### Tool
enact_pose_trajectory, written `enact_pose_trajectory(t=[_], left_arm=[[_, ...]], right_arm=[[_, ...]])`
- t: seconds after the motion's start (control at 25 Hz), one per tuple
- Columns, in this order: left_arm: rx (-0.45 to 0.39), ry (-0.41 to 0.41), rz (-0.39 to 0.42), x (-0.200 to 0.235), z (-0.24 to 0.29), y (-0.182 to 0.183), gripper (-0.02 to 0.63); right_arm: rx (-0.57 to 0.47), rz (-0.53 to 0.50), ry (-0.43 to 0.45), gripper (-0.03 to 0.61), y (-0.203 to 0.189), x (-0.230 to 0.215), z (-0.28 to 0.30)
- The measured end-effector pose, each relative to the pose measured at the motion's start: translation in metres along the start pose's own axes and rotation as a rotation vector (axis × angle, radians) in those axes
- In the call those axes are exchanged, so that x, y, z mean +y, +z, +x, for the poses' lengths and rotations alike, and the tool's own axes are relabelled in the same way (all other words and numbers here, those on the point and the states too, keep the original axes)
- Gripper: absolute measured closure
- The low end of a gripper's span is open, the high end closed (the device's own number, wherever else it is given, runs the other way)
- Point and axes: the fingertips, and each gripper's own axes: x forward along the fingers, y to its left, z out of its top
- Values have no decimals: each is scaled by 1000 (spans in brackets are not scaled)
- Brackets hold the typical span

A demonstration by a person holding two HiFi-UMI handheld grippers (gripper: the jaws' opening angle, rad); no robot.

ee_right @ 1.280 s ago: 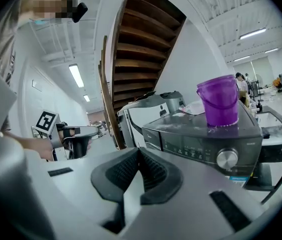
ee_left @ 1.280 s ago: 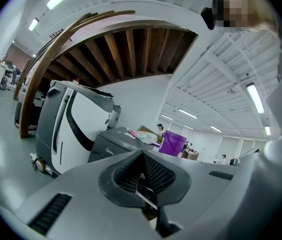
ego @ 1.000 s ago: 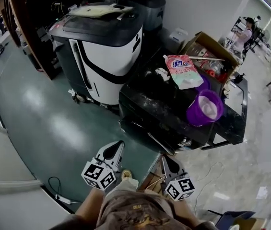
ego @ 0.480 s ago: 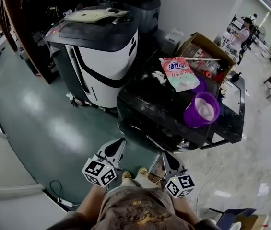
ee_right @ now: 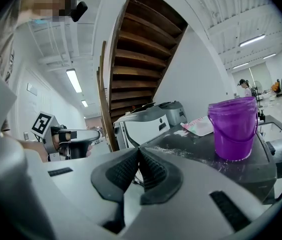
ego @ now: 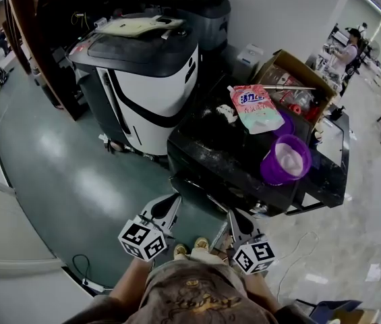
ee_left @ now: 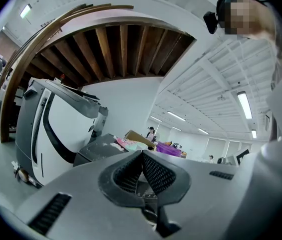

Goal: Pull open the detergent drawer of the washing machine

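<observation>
We hold both grippers low in front of us, well short of the washer. The left gripper has its jaws pressed together with nothing between them. The right gripper is the same: jaws closed on each other, empty.

The washer is the low black unit ahead and to our right. Its front face lies in shadow, and we cannot pick out the drawer on it from here.

On the washer's top stands a purple bucket, upright and near the right edge. Its inside looks pale from above, but we cannot tell what is in it. Just behind it lies a pouch, flat on its back, pink and white with a printed label. The pouch's lower corner overlaps a second purple tub, whose contents are hidden.

Beyond the pouch an open box leans at the washer's far side. Red items fill it, too small to name, and a thin rod lies across its mouth.

To the left stands a taller white-and-black machine, apart from the washer.
</observation>
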Motion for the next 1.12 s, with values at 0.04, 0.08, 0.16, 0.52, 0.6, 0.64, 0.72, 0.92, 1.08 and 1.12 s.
enact_pose_trajectory(t=[0.04,0.08,0.16,0.52,0.6,0.64,0.72,0.92,1.08,1.12], left_arm=[[-4,1,-3,-1,1,1,591],[-9,2,-7,-1,3,1,591],[-15,4,-10,-2,6,2,591],[-24,-2,-73,1,17,0,545],[-27,-6,-90,2,19,-1,520],[-29,-8,-101,3,20,-1,507],[-33,-22,-136,4,23,-1,470],[-55,-67,-257,12,28,-4,355],[-46,-91,-359,23,38,-13,270],[-44,-103,-388,27,41,-17,261]], right_arm=[[-1,-1,4,577,1,-1,1],[-3,-3,9,577,2,-1,2],[-5,-6,19,577,4,-3,4],[-6,-10,51,577,11,-14,13],[-2,-9,57,577,10,-17,15],[0,-8,60,577,10,-18,16],[3,-5,67,577,10,-19,19],[16,-5,83,577,9,-21,26],[31,-3,90,577,4,-26,29],[35,-1,90,577,3,-27,30]])
